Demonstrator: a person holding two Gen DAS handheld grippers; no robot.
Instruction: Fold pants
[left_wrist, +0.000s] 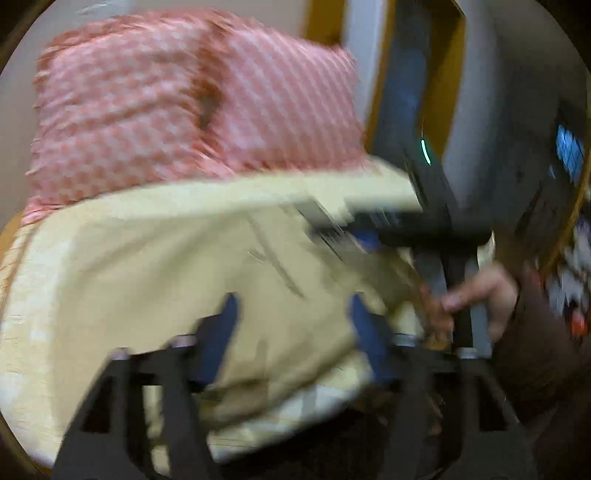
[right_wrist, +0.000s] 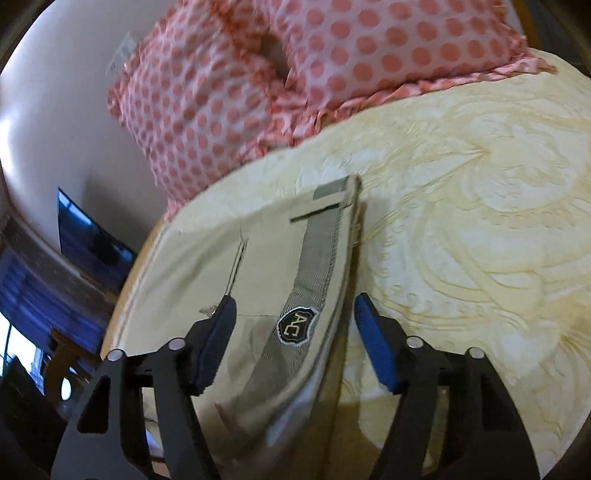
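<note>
a cream bedspread (right_wrist: 461, 221) with a raised swirling pattern covers the bed and fills most of the right wrist view; in the left wrist view the same bedspread (left_wrist: 92, 277) shows as a pale yellow blur. at the far end of the bed lie pink pillows (right_wrist: 295, 66) with darker pink dots, their ruffled edge resting on the bedspread; in the left wrist view the pillows (left_wrist: 184, 103) sit far and to the left. a pale wall (right_wrist: 55, 110) rises at the left, with a dark screen (right_wrist: 88, 236) mounted low on it.

the beige pants (right_wrist: 266, 280) lie on the bedspread near the left edge of the bed, in the near part of the right wrist view. the inside of the waistband faces up, showing a grey lining strip (right_wrist: 317, 251) and a small black shield-shaped label (right_wrist: 297, 323). the pants (left_wrist: 288, 332) show as a beige smear in the left wrist view, which is heavily blurred.

the right gripper (right_wrist: 293, 314) hangs over the waistband with its blue-padded jaws spread wide, the label between them; whether the left finger touches the cloth cannot be told. the left gripper (left_wrist: 291, 310) also has its jaws apart, with beige cloth between them. to the right in that view, the person's hand (left_wrist: 476, 295) wraps the handle of the other tool.
</note>
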